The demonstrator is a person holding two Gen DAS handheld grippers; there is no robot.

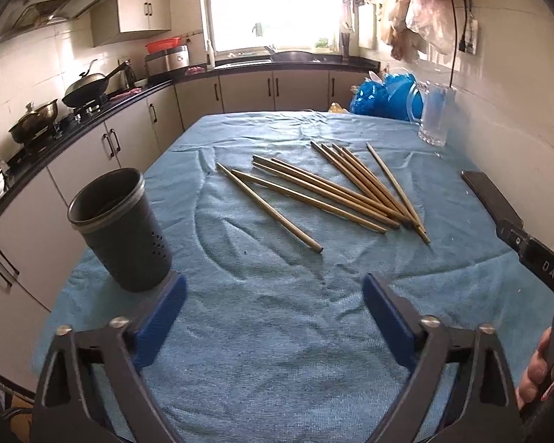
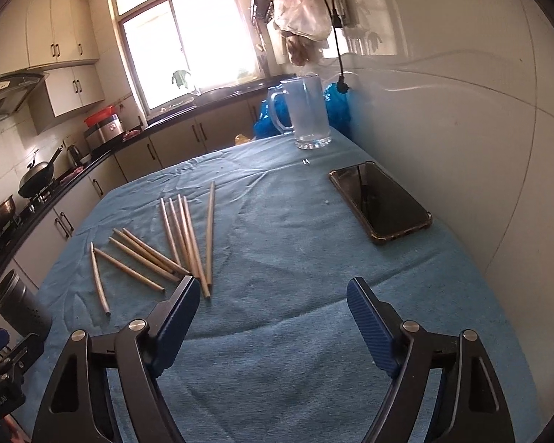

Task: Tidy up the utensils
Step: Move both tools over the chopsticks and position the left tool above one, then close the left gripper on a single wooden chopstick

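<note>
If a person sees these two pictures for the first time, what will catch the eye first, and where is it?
First, the loose fan of wooden chopsticks scattered on the middle of the blue cloth. Next, the dark perforated holder standing upright near the cloth's left edge, apparently empty, and the phone lying flat on the right side near the wall. Both the left gripper and the right gripper hang open over the cloth, holding nothing.

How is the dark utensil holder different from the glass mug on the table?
The utensil holder is dark, opaque and perforated low on its side; the glass mug is clear. The mug has a handle; no handle shows on the holder. The holder stands at the table's near left edge, the mug at the far right by the wall. Both stand upright.
</note>
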